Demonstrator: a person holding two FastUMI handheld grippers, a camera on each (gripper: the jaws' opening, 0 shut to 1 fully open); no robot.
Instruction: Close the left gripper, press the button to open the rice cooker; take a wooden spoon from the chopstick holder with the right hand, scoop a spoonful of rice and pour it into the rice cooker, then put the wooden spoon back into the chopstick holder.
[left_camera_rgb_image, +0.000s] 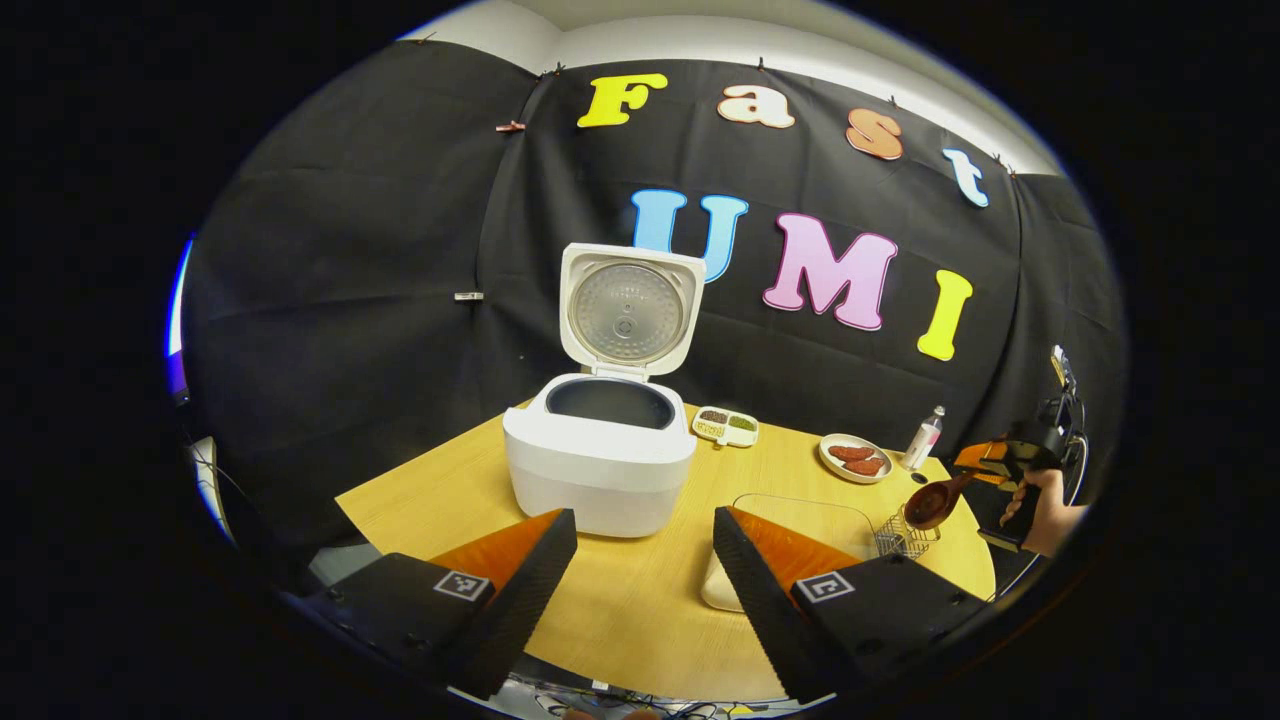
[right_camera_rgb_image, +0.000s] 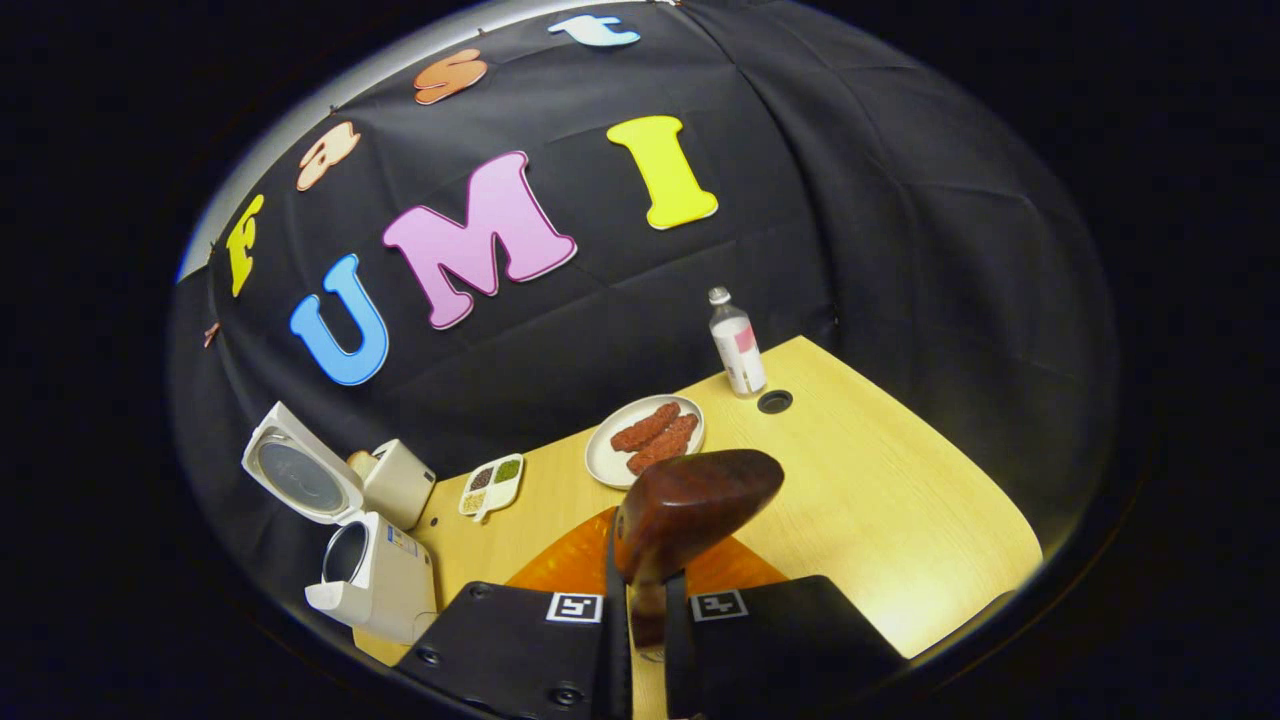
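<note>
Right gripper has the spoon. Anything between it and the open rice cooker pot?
Nothing visible blocks it. The dark wooden spoon, clamped in the right gripper, hangs above the wire chopstick holder. Between it and the white rice cooker, lid up, lies only bare wooden table and a low clear container.

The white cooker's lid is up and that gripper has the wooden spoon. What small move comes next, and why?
Probably carry the brown wooden spoon, clamped in the right gripper, towards the clear rice container to scoop. The white rice cooker already stands open, and the spoon is above the wire chopstick holder. Whether it holds rice, I cannot tell.
</note>
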